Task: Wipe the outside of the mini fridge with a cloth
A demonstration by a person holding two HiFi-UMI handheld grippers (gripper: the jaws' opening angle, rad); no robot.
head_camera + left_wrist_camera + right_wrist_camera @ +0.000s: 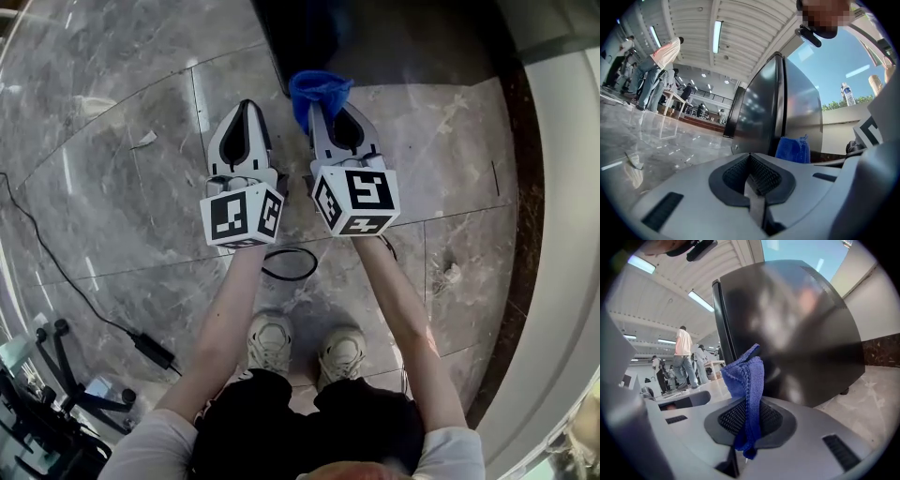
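A black mini fridge (309, 37) stands on the marble floor ahead of me; its dark glossy side (797, 329) fills the right gripper view and its door edge (773, 108) rises in the left gripper view. My right gripper (319, 101) is shut on a blue cloth (319, 89), which sticks up between its jaws (746, 380) just short of the fridge's near corner. The left gripper (246, 105) is beside it to the left, shut with nothing in it; from there the cloth (793, 149) shows at the right.
A black cable (56, 272) runs across the grey marble floor (112, 169) at the left, with a loop (291, 264) near my shoes. A white wall with a dark skirting (525, 234) borders the right. Several people (656, 70) stand far off by tables.
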